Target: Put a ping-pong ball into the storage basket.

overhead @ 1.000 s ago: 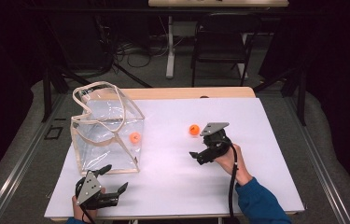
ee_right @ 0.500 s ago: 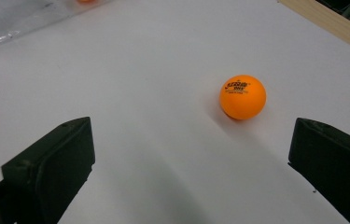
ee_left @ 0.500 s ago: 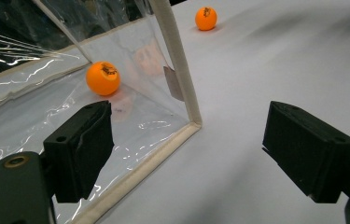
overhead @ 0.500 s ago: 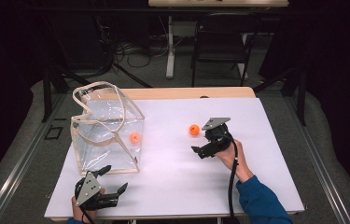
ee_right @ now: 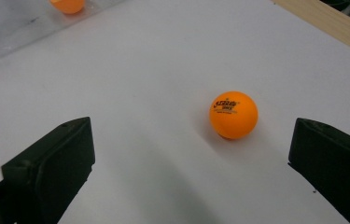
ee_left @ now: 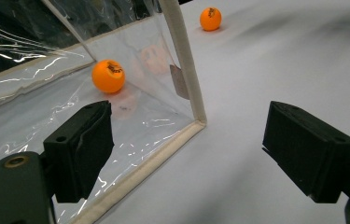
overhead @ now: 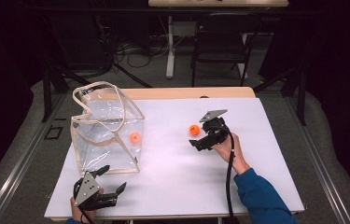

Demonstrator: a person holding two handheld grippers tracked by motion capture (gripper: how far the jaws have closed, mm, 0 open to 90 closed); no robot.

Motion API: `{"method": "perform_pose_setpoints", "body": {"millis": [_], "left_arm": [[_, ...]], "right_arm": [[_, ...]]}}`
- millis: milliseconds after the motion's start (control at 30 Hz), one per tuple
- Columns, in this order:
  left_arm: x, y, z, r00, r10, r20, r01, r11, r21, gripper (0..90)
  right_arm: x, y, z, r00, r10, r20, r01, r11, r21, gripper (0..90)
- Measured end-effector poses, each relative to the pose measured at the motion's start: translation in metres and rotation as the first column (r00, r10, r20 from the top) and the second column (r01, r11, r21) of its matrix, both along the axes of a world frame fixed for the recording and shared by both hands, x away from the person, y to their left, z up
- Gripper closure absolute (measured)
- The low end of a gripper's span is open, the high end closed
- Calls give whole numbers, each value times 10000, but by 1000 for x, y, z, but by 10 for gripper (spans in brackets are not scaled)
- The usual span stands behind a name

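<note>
White rectangular table top (overhead: 172, 186) carrying a clear plastic tote bag with cream fabric trim and handles (overhead: 105, 128) at its left half. One small orange table-tennis ball (overhead: 135, 137) lies inside the bag, against its near transparent wall; a second orange table-tennis ball with printed logo (ee_right: 234, 115) rests in the open on the table, well apart from the bag to its right. The right gripper (overhead: 199, 141) sits just beside this loose ball with jaws spread wide and nothing between them; in the right gripper view the ball lies ahead of the jaws and nearer the right-hand one. The left gripper (overhead: 112, 179), also wide and empty, rests near the bag's front corner. Step in hand, as judged: grasping the loose ball. For a sound grasp, centre the ball between the jaws first, keep them low to the table, then close gently, since a light round ball is likely to roll away if one jaw meets it first.
</note>
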State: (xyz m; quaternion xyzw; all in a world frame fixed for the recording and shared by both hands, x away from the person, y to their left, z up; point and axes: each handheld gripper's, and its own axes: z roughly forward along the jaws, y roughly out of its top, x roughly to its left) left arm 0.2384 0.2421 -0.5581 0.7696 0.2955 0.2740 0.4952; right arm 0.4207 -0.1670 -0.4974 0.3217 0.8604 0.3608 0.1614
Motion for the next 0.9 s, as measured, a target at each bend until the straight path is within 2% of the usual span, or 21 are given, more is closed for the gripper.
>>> {"method": "perform_pose_setpoints", "body": {"millis": [300,367,567,900], "left_arm": [[-1,-1,0,10000,11,9,-11,10000,-6,160],[-1,-1,0,10000,-31,9,31,10000,58,160],[-2,-1,0,10000,24,52,-24,10000,-21,160],[-2,-1,0,10000,-27,27,27,10000,3,160]], "right_arm": [[14,5,1,9998,-49,-203,44,9996,-269,0],[19,6,1,9991,-38,-417,29,9998,-214,0],[29,11,2,9987,-156,-480,143,9995,-289,0],[41,17,-6,9972,-200,-719,170,9989,-431,0]]}}
